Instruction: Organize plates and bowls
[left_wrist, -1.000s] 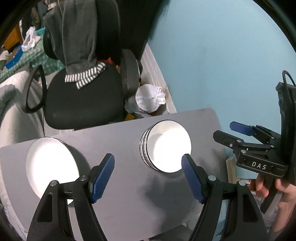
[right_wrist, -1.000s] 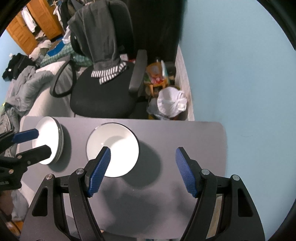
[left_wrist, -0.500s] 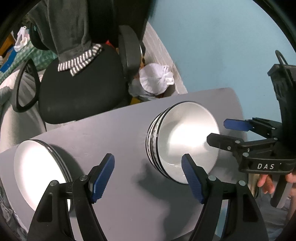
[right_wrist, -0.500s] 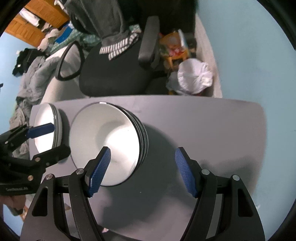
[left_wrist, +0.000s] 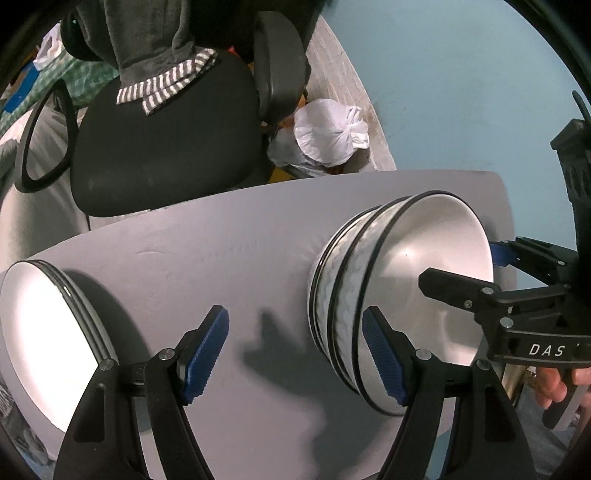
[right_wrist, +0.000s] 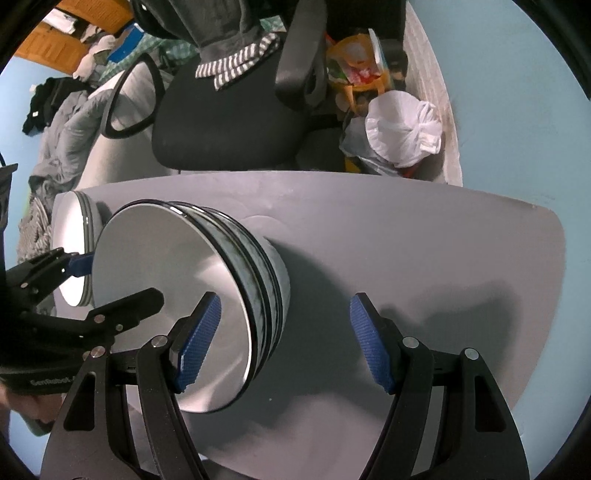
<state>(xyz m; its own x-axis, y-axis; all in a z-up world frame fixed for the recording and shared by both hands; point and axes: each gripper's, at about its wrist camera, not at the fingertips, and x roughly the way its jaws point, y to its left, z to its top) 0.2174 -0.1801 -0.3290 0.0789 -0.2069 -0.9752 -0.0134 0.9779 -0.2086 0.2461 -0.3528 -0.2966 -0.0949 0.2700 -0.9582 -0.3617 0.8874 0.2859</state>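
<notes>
A stack of white bowls with black rims (left_wrist: 413, 295) stands on the grey table (left_wrist: 240, 251); it also shows in the right wrist view (right_wrist: 184, 295). A stack of white plates (left_wrist: 40, 325) sits at the table's left end, also in the right wrist view (right_wrist: 72, 251). My left gripper (left_wrist: 295, 354) is open and empty, low over the table between the two stacks, its right finger beside the bowls. My right gripper (right_wrist: 284, 339) is open, its left finger over the top bowl's rim and its right finger outside. In the left wrist view the right gripper (left_wrist: 476, 273) straddles the far rim.
A black office chair (left_wrist: 166, 140) draped with a grey garment stands behind the table. A white plastic bag (left_wrist: 328, 133) and clutter lie on the floor by the blue wall (left_wrist: 461, 92). Bare table surface (right_wrist: 424, 251) lies right of the bowls.
Both grippers have come down and closer to the table. The right gripper has moved in onto the bowl stack's rim. The bowls and plates have not moved.
</notes>
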